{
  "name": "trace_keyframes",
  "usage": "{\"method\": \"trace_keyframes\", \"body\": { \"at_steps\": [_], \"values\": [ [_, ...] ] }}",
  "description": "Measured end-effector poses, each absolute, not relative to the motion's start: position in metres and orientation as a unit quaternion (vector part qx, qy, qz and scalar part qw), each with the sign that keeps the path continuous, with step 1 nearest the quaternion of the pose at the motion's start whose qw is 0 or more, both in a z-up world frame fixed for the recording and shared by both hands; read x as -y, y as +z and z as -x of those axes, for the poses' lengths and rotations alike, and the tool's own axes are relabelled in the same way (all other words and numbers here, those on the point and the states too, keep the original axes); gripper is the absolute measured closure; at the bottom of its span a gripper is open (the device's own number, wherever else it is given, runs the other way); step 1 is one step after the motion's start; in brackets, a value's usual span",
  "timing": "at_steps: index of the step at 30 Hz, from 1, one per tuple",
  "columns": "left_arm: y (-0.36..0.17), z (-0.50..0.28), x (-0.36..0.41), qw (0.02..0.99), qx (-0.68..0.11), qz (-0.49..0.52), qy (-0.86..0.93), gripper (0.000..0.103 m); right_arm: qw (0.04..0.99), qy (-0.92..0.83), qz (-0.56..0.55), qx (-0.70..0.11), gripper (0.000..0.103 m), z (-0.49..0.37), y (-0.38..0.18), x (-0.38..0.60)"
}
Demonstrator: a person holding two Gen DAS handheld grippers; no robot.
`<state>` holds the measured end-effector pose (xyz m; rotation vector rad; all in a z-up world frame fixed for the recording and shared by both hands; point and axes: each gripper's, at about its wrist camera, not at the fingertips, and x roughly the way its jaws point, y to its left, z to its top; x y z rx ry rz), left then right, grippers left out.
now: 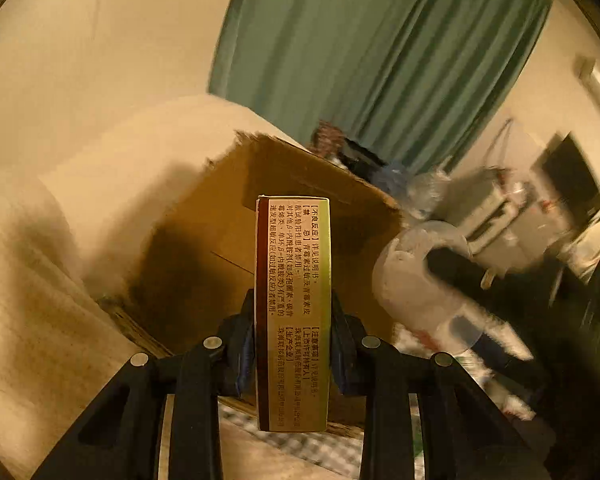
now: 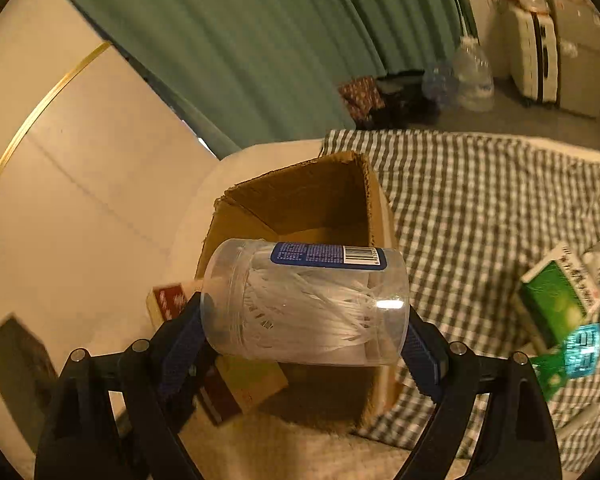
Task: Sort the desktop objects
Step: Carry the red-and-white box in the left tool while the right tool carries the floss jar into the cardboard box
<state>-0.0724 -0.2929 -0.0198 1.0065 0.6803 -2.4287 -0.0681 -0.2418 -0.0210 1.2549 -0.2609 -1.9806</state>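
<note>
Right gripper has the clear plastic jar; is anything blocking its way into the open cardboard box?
Nothing visible blocks it. The clear plastic jar, held sideways in the right gripper, hangs in front of the open brown cardboard box, whose top is open. The left gripper's gold carton is also close beside the box.

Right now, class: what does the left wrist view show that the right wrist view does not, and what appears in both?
Only the left wrist view shows the printed side of the gold medicine box clamped in the left tool. Only the right wrist view shows the checked cloth and the green box. Both show the open cardboard box, the green curtain and the clear plastic jar in the right tool.
</note>
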Motion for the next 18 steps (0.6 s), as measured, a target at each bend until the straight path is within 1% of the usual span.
{"method": "trace_keyframes", "body": {
  "at_steps": [1, 2, 3, 4, 7, 11, 14, 16, 18],
  "values": [
    [-0.019, 0.072, 0.292, 0.228, -0.234, -0.36, -0.874, 0.062, 0.387, -0.767, -0.495, 0.13, 0.013, 0.075, -0.024, 0.241],
    [-0.016, 0.072, 0.297, 0.238, -0.233, -0.355, -0.873, 0.03, 0.392, -0.76, -0.496, 0.15, 0.012, 0.079, -0.024, 0.237],
    [-0.014, 0.068, 0.298, 0.247, -0.236, -0.346, -0.874, 0.0, 0.391, -0.759, -0.494, 0.165, 0.011, 0.084, -0.021, 0.235],
    [-0.01, 0.062, 0.3, 0.257, -0.236, -0.33, -0.877, 0.0, 0.385, -0.766, -0.488, 0.165, 0.009, 0.085, -0.015, 0.232],
    [0.002, 0.056, 0.292, 0.269, -0.225, -0.314, -0.882, 0.0, 0.371, -0.795, -0.458, 0.143, 0.008, 0.08, 0.005, 0.22],
    [0.012, 0.059, 0.27, 0.217, -0.23, -0.311, -0.897, 0.0, 0.346, -0.825, -0.429, 0.128, 0.008, 0.069, 0.029, 0.167],
    [0.019, 0.073, 0.238, 0.168, -0.223, -0.318, -0.906, 0.0, 0.288, -0.856, -0.417, 0.103, 0.008, 0.058, 0.034, 0.1],
    [0.021, 0.078, 0.205, 0.135, -0.202, -0.326, -0.914, 0.0, 0.23, -0.884, -0.4, 0.076, 0.007, 0.046, 0.033, 0.05],
    [0.019, 0.084, 0.174, 0.094, -0.183, -0.338, -0.918, 0.0, 0.155, -0.907, -0.39, 0.03, 0.006, 0.032, 0.027, -0.003]
  ]
}}
